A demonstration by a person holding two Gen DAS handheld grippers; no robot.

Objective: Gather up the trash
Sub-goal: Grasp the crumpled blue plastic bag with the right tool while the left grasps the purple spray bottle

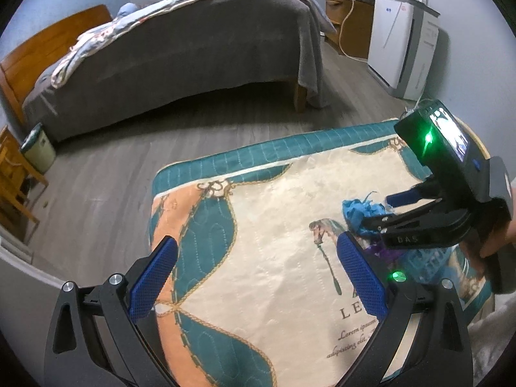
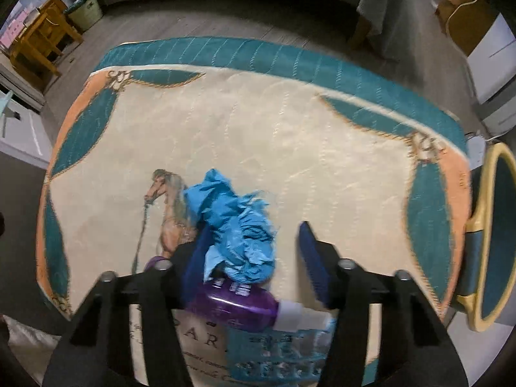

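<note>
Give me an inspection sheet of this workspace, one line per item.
Surface: quilted cloth, cream with teal and peach border and a horse print, covering a table.
Job's things: crumpled blue wrapper lying between the right gripper's fingers; purple bottle on its side just behind it; blue basket under the gripper.
Clutter: nothing seen besides those.
Grippers: right gripper open around the wrapper, not yet closed; left gripper open, holding nothing, above the cloth.
Cables: pale cord hanging by the wooden cabinet.
Surroundings: bed with grey cover, waste bin on the floor, white appliance by the wall.
</note>
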